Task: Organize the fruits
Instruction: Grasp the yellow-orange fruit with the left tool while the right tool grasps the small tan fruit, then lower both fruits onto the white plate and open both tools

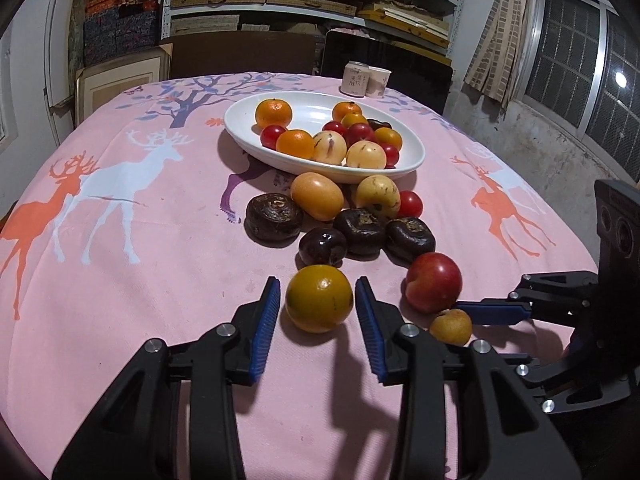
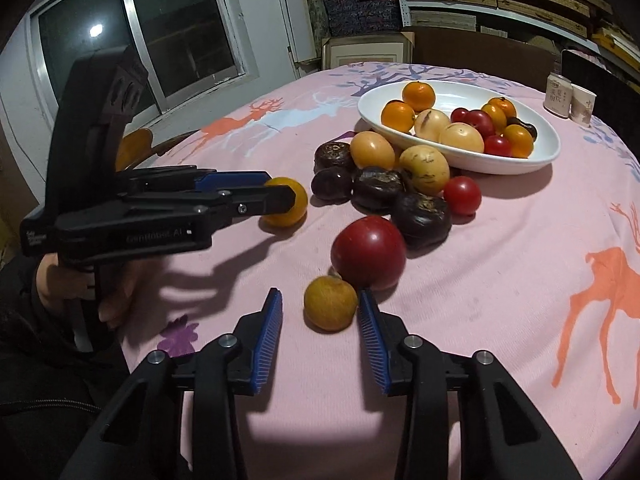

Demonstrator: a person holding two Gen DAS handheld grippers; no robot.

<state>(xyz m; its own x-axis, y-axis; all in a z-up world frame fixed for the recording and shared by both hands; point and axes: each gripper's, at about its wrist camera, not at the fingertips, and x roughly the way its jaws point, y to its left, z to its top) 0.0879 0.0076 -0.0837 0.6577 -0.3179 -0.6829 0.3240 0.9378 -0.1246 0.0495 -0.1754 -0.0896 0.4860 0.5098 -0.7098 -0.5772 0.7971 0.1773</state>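
- Broadly, the pink cloth (image 1: 160, 300) with its deer print is soft and slightly rumpled. Round fruit will roll on it, so each lift wants to go straight up before swinging over to the dish.
- The white oval dish (image 1: 240, 120) is glazed, shallow and smooth. It already holds oranges, pale speckled fruits and small red ones, so new fruit should be set into the bare left part rather than dropped on the heap.
- The loose pile lies just in front of the dish. The dark wrinkled fruits (image 2: 420, 216) look soft and call for a light squeeze; the red apple-like fruit (image 2: 369, 252) is glossy and firm.
- The left gripper (image 1: 318, 286) has its ribbed blue pads closed on a greenish orange (image 1: 319, 299) that sits on the cloth, near the table edge. The waxy, firm skin sits centred in the grip, as it should.
- The right gripper (image 2: 320, 294) brackets a small, dull, brownish-yellow fruit (image 2: 330, 304) touching the red one. Its jaws are narrow, but a gap shows at the left pad, so it is not yet gripped. Closing evenly should avoid nudging the neighbour.
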